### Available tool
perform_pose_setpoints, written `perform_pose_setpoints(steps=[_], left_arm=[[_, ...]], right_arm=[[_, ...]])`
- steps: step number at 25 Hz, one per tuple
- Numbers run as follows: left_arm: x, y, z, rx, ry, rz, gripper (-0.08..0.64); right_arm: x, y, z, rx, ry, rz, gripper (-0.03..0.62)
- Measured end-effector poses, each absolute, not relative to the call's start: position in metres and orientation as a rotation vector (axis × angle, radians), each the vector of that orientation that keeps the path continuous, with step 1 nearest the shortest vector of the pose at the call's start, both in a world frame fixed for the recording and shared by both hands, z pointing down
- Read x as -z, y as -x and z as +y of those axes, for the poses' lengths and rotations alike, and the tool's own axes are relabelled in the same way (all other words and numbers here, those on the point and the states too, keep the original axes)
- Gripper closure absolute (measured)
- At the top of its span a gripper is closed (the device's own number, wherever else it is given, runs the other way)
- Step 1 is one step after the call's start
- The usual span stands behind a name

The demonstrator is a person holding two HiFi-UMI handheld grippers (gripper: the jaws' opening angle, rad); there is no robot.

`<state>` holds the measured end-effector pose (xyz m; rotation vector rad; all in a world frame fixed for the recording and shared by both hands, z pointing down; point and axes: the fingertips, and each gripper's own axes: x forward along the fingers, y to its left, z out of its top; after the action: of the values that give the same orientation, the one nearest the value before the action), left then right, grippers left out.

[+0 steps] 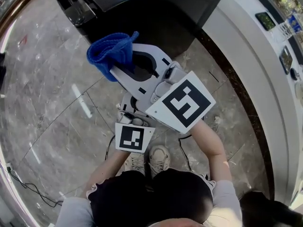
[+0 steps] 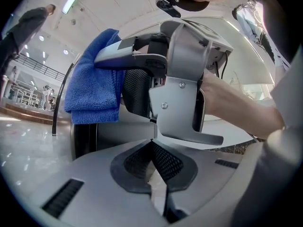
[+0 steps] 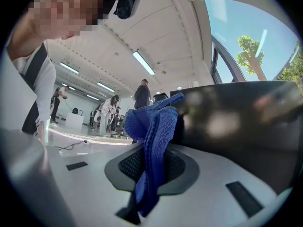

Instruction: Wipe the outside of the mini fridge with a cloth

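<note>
Your right tool [image 3: 147,155] is clamped on the blue cloth [image 3: 154,122], which bunches out past its tips close to the dark mini fridge [image 1: 156,18], above the marble floor [image 1: 42,93]. Your left tool [image 2: 152,145] has its jaws pressed together, holding nothing, and sits just beneath the right tool, pointing at it.
</note>
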<state>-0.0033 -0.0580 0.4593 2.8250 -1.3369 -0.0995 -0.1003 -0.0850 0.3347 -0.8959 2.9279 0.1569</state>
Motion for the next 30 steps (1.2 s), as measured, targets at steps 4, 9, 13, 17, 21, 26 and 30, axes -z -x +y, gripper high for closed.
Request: perform_pose_setpoints(steps=[4,9,13,17,21,26,30], left_arm=[[-0.461,0.000,-0.057,0.106,-2.822,-1.320,0.555],[-0.461,-0.003,-0.057,0.110,-2.829,-1.314,0.555],[-0.461,-0.004,-0.058,0.112,-2.822,-1.302,0.555],[-0.460,-0.008,-0.058,0.111,-2.835,-1.289,0.555],[-0.461,-0.009,-0.058,0.103,-2.835,-1.283,0.555],[-0.460,-0.011,-0.057,0.102,-2.841,-1.273,0.555],[-0.460,-0.011,-0.058,0.100,-2.837,-1.273,0.555]], right_arm=[[-0.338,0.088,-0.089,-0.133,0.927,2.918,0.517],[-0.342,0.048,-0.104,-0.144,1.079,2.904,0.517],[-0.343,0.016,-0.121,-0.165,1.210,2.851,0.517],[-0.348,-0.014,-0.136,-0.182,1.329,2.801,0.517],[-0.348,-0.043,-0.150,-0.223,1.451,2.765,0.517],[-0.348,-0.085,-0.169,-0.181,1.611,2.689,0.517],[-0.349,-0.117,-0.186,-0.167,1.723,2.624,0.517]])
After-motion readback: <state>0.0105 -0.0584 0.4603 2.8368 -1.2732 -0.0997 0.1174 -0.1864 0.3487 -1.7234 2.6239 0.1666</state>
